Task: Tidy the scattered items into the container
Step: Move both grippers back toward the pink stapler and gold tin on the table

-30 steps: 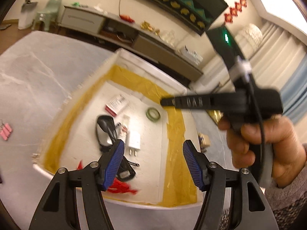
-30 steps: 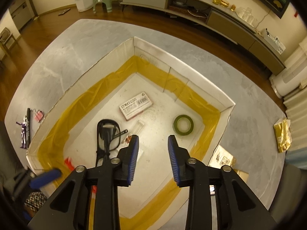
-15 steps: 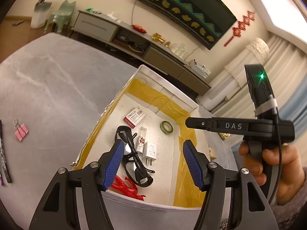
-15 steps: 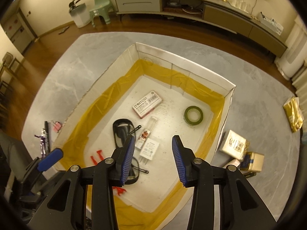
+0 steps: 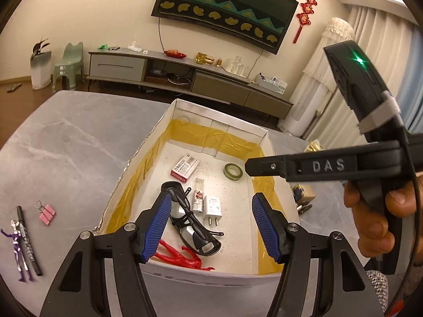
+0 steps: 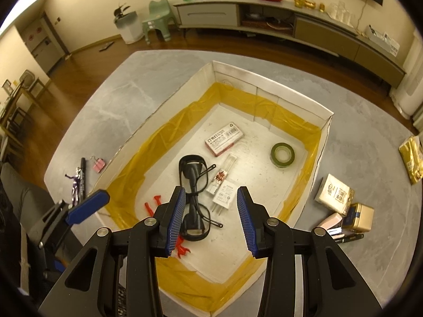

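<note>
On grey marble table [image 6: 111, 111], open box [image 6: 272, 89]; wood floor [image 6: 87, 66] beyond.

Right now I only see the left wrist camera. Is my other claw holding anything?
Observer: No. The right claw is open and empty, above the box.
Operator: What's right of the box? That claw blocks my view.
Observer: A white pack, a gold tin, a pink thing and a dark pen, all bunched together outside the box.
</note>
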Demonstrator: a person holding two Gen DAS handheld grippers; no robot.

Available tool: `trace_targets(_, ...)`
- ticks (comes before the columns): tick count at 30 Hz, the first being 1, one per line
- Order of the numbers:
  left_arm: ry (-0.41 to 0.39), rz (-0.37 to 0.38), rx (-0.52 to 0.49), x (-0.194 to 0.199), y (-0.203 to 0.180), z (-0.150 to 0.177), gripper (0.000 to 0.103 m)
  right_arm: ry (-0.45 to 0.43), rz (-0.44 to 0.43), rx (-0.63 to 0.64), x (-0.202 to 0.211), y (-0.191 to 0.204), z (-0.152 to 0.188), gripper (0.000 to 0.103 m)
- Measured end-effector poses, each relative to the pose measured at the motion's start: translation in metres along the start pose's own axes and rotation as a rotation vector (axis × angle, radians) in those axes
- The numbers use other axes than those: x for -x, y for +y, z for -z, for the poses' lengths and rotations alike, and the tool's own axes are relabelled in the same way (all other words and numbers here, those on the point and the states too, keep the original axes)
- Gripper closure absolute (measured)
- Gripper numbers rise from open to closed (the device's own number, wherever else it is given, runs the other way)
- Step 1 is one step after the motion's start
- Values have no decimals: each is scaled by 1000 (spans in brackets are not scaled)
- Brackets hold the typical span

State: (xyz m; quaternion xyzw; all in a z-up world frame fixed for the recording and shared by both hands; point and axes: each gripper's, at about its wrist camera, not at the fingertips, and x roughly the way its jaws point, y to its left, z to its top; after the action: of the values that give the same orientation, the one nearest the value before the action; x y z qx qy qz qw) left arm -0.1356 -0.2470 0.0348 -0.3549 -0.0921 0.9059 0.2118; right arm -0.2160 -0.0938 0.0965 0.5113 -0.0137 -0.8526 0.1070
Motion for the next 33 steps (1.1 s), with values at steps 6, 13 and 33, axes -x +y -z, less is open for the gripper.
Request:
trace_targets(6, -10, -56, -57, 6, -14, 5, 38, -136, -34, 42, 27, 2, 28, 59)
trace_targets(13, -53, -91, -148, 15, -43, 10, 38, -311, -61, 112, 55, 0, 71, 59)
trace_targets(33, -121, -90, -261, 26, -110, 55, 38, -552, -307, 17, 75, -87, 165, 59)
